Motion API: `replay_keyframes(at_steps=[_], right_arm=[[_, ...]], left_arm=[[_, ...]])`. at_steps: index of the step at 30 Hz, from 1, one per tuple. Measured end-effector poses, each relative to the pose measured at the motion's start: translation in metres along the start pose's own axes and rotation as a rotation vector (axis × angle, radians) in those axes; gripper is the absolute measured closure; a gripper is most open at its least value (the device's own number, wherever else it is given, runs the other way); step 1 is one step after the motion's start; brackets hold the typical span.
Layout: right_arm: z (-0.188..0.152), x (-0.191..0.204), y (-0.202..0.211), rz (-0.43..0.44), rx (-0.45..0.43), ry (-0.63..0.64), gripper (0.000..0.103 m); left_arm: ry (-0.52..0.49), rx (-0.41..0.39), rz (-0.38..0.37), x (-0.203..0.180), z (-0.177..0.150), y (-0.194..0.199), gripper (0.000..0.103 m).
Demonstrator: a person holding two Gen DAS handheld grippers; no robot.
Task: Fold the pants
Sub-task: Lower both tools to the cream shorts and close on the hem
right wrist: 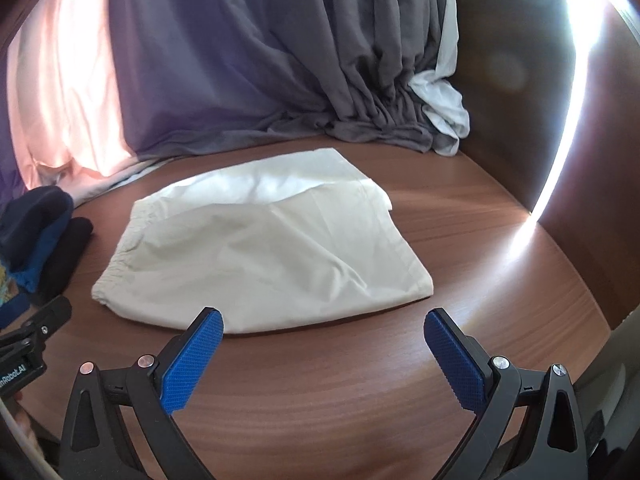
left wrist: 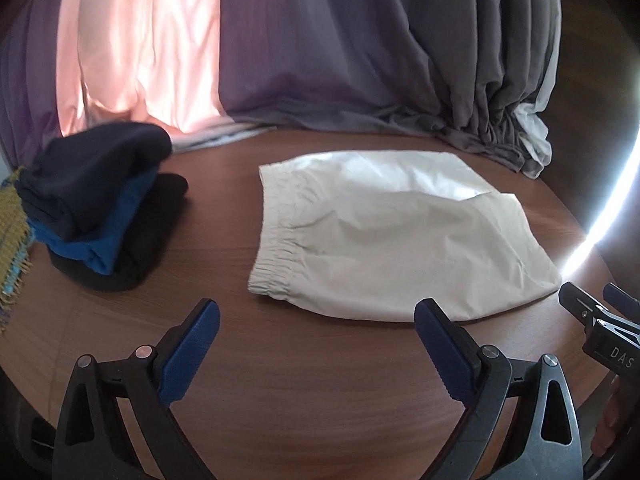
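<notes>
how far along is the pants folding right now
Done: the cream pants lie folded at least once into a compact shape on the table, waistband to the left. A stack of dark folded clothes sits at the left. In hand: nothing; the left gripper and right gripper both hover near the front edge, jaws open. Left: probably another fold, then stacking.

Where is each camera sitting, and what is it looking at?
Left wrist: rides on the left gripper, open, looking across the table at cream pants and a stack of dark clothes; right gripper peeks in.
Right wrist: rides on the right gripper, open, looking at the pants from further right; its own fingers show.
Shared: pants, stack, table, curtains.
</notes>
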State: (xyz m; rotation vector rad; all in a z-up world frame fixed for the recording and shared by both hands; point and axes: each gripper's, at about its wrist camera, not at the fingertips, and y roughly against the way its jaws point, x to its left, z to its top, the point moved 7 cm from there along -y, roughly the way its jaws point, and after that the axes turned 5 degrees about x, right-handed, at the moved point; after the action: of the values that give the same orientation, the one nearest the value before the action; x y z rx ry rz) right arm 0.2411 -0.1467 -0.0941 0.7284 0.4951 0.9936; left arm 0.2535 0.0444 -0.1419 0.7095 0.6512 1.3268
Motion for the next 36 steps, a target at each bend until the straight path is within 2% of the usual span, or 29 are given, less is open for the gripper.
replay_keyframes(at_steps=[10, 13, 18, 30, 32, 35, 36], right_arm=[[0.004, -0.027, -0.053, -0.009, 0.063, -0.047, 0.005], [0.003, -0.032, -0.067, -0.011, 0.078, -0.052, 0.01], [0.002, -0.039, -0.083, 0.008, 0.103, -0.098, 0.011], [0.0, -0.046, -0.103, 0.008, 0.143, -0.136, 0.02], [0.0, -0.044, -0.105, 0.013, 0.151, -0.137, 0.026], [0.002, -0.041, -0.107, 0.015, 0.152, -0.128, 0.03], [0.002, -0.041, -0.108, 0.017, 0.154, -0.13, 0.031]], left_arm=[[0.023, 0.055, 0.066, -0.017, -0.004, -0.046, 0.009], [0.058, 0.077, 0.077, -0.017, -0.005, -0.058, 0.012], [0.096, 0.126, 0.091, -0.015, -0.008, -0.077, 0.014], [0.135, 0.204, 0.062, -0.018, -0.014, -0.1, 0.025], [0.14, 0.21, 0.047, -0.019, -0.013, -0.103, 0.029], [0.145, 0.208, 0.041, -0.019, -0.011, -0.104, 0.031], [0.146, 0.207, 0.043, -0.018, -0.011, -0.104, 0.034]])
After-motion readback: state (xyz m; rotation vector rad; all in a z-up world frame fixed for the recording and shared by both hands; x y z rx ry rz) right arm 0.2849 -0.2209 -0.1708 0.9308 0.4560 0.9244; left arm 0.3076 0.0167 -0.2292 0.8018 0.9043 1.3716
